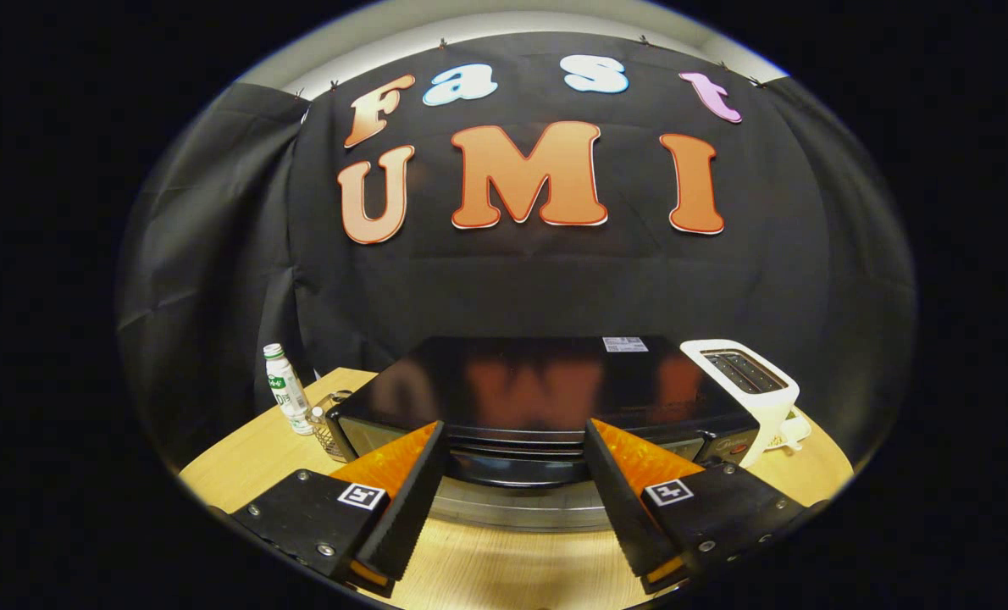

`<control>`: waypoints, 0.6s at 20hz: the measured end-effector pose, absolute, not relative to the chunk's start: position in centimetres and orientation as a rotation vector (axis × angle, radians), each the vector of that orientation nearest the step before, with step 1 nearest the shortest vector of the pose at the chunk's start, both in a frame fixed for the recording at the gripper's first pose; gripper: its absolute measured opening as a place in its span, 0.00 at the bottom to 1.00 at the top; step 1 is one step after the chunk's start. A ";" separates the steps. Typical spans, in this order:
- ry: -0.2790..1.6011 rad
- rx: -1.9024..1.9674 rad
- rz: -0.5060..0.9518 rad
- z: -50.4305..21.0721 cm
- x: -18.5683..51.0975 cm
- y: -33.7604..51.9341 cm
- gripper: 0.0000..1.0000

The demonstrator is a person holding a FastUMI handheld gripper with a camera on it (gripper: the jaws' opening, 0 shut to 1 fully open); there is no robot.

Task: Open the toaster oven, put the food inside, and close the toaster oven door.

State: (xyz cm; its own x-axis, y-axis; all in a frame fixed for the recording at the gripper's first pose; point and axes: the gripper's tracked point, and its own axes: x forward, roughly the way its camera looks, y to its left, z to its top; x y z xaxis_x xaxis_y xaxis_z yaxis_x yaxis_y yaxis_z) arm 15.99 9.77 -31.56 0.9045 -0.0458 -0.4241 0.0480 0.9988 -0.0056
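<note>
The jaws stand open with nothing between them, and the gripper (pixel 517 496) hovers low over the near part of the wooden counter (pixel 241 462), pointed straight at the front of the toaster oven (pixel 538 385). The oven sits just ahead of the fingertips, a wide black box with a glossy top that mirrors the wall behind it. Its door looks shut; a dark, rounded bar, probably the handle (pixel 512 466), runs across the upper front right in the gap between the two fingers, and a pale metallic strip shows below it. A white pop-up toaster (pixel 750 385) stands to the right of the oven, close beside it. To the left, a small white bottle with a green cap (pixel 285 385) stands on the counter, with what seems to be a clear glass (pixel 328 424) near the oven's left corner. The food cannot be made out.

The oven itself is likely heavy and stiff, so it should stay put, while the hinged door should swing down on a firm pull. The handle bar is the place to grip, near its middle; its smooth finish may be slippery, so a square, full closure matters.
</note>
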 end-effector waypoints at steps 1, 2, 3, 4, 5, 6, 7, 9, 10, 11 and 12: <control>0.428 0.000 -0.047 -31.6 15.6 9.9 0.95; 0.422 -0.007 -0.045 -31.6 15.0 10.0 0.95; 0.415 -0.010 -0.041 -31.6 14.0 10.1 0.95; 0.416 -0.009 -0.036 -31.5 13.3 10.2 0.95; 0.415 -0.009 -0.026 -31.5 12.6 10.4 0.95; 0.416 -0.015 -0.023 -31.6 11.8 10.6 0.93; 0.410 -0.023 -0.018 -31.6 11.0 10.7 0.91; 0.425 -0.026 0.007 -32.4 9.1 11.3 0.88; 0.455 -0.006 0.033 -33.2 8.0 11.8 0.89; 0.525 0.039 0.072 -34.5 6.5 12.6 0.88; 0.599 0.102 0.103 -36.2 5.0 13.6 0.88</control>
State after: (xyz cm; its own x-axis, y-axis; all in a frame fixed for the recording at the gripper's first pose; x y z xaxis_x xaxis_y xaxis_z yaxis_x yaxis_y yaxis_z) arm 5.04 13.57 -36.18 0.8210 0.1259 -0.5569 -0.0668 0.9899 0.1254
